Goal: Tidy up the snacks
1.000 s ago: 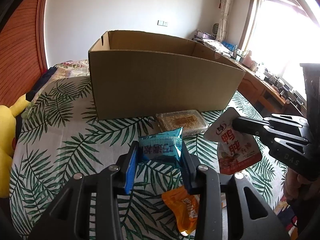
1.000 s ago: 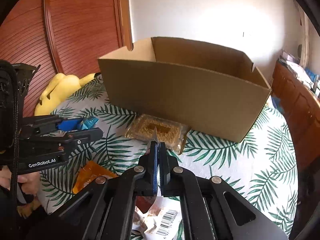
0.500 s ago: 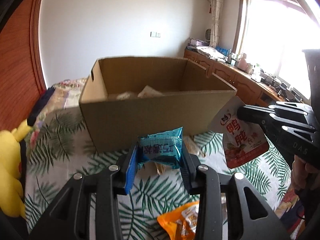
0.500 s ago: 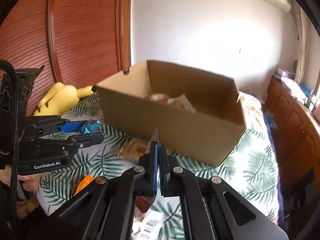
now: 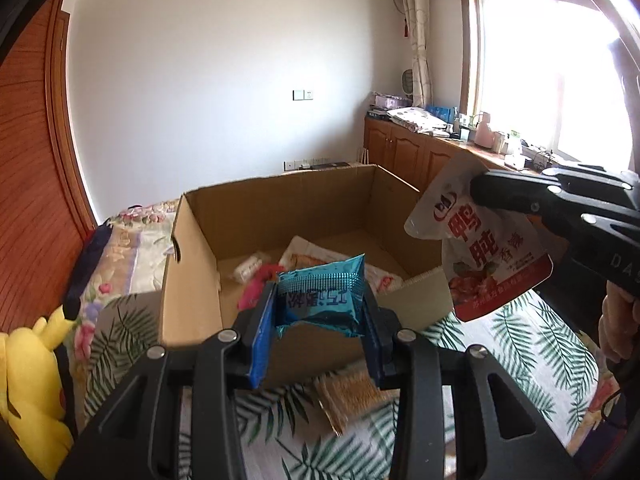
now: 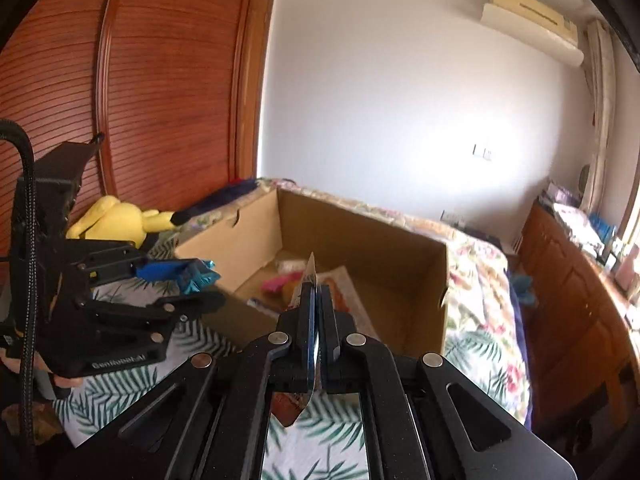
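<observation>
- Since the earlier frame, both grippers have been raised, so the cardboard box is now seen into from above its near wall.
- The carrying step is judged in hand: the left gripper is clamped on the blue snack packet, the right gripper is pinched on the red-and-white pouch.
- Next, both are to be carried over the near rim and released.
- Bare floor is left at the box's right corner; snacks are heaped at its left.
- A clear snack pack is left on the bed against the box's near wall.

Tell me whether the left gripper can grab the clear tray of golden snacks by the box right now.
Probably not: the left gripper is shut on the blue snack packet, so its fingers are occupied; the tray lies unobstructed below.
</observation>
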`<state>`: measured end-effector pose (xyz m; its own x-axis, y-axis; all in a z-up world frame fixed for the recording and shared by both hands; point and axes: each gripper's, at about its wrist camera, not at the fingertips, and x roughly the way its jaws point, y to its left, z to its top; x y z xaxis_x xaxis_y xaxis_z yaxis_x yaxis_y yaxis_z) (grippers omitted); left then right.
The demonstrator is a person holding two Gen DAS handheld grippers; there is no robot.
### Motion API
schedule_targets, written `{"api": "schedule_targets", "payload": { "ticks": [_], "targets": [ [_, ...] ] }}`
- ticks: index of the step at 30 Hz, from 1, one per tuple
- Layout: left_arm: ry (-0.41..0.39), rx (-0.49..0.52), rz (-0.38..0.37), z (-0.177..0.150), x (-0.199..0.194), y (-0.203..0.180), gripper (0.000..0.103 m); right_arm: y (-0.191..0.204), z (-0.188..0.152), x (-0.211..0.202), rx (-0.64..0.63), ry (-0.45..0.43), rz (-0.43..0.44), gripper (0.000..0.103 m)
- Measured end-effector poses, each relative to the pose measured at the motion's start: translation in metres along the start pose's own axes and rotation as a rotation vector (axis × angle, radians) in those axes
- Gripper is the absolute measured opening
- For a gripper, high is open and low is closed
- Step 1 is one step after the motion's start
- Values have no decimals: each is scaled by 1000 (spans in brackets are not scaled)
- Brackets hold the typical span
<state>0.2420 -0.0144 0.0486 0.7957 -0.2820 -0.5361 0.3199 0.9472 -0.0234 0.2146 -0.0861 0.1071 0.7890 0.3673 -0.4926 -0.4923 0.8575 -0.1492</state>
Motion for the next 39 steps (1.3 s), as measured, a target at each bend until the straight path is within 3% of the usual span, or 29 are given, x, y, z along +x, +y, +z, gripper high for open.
{"api": "schedule_targets", "payload": {
  "ticks": [8,20,39],
  "targets": [
    [20,14,18,11,40,9,37,-10,15,27,-20,-7,-3,0],
    [63,-8,32,12,82,14,38,-29,10,66,10,12,-6,0],
    [79,-43,61,9,88,20,58,-59,-22,108,84,114,-37,0]
  ]
}}
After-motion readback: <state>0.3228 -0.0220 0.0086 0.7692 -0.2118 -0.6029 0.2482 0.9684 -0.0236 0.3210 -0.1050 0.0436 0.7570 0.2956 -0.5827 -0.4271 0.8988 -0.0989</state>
